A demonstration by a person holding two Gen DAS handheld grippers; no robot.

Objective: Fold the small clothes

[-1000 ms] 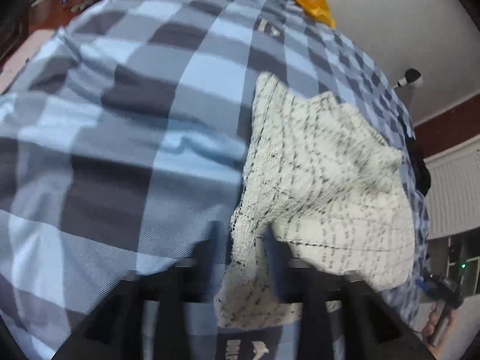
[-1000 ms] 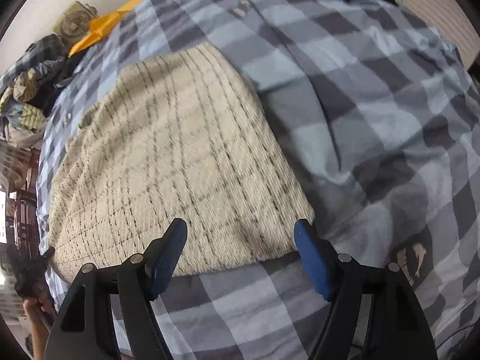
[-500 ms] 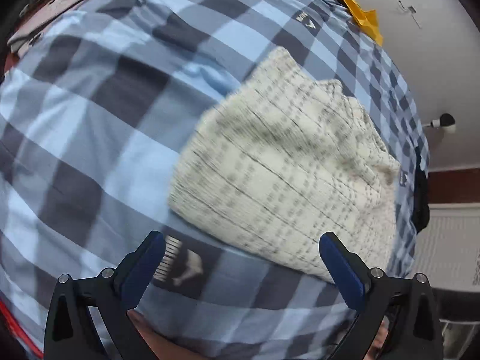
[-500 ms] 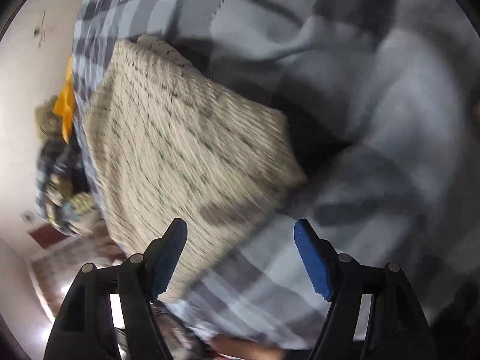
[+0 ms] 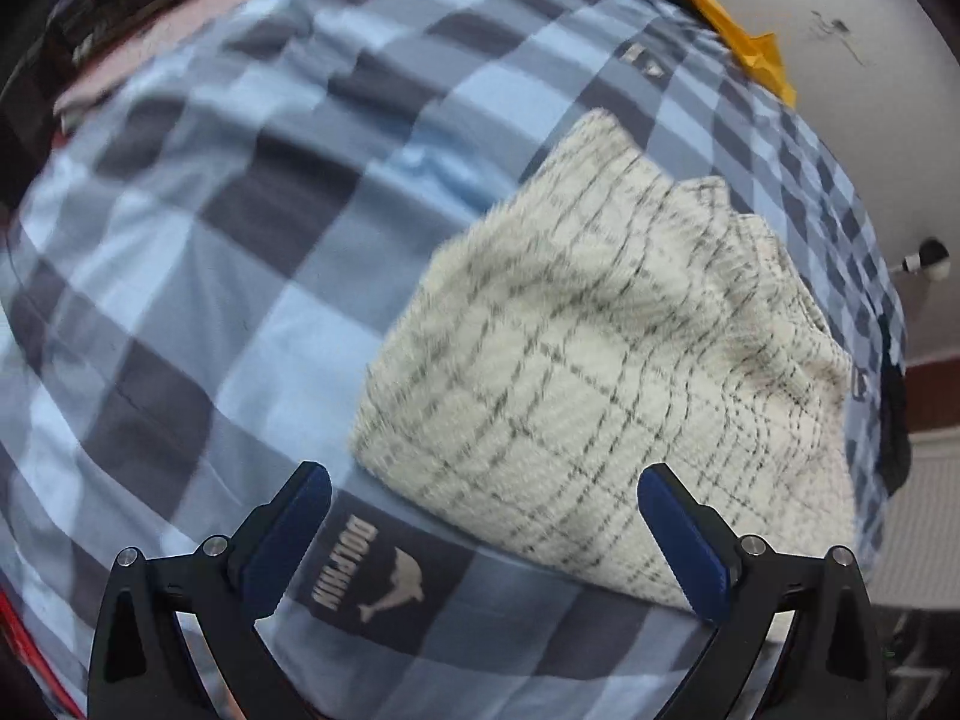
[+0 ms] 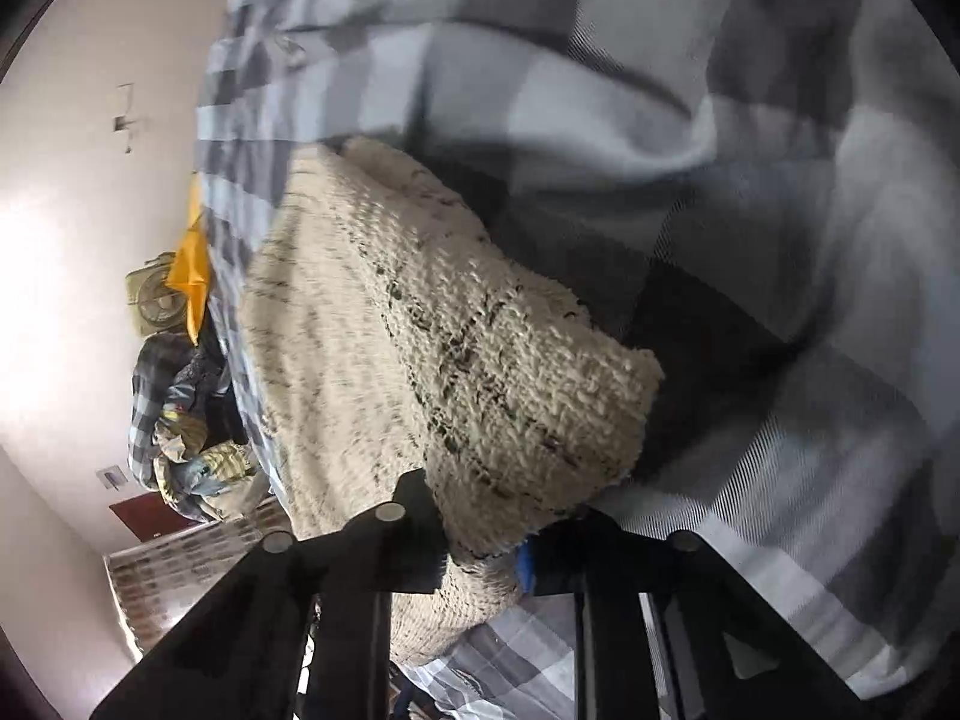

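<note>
A cream knit garment with thin dark check lines (image 5: 600, 372) lies folded on a blue-and-grey checked bedsheet (image 5: 228, 276). My left gripper (image 5: 480, 534) is open and empty, its blue pads level with the garment's near edge. In the right wrist view my right gripper (image 6: 486, 534) is shut on the near corner of the same cream garment (image 6: 456, 372), which rises thick and folded between the jaws.
A dark "Dolphin" label patch (image 5: 372, 576) sits on the sheet by the left gripper. An orange cloth (image 5: 744, 48) lies at the far bed edge by the wall. A pile of mixed clothes (image 6: 180, 420) lies at the left of the right view.
My left gripper let go of the garment a second ago and has stayed open since. My right gripper went from open to shut on the garment's corner.
</note>
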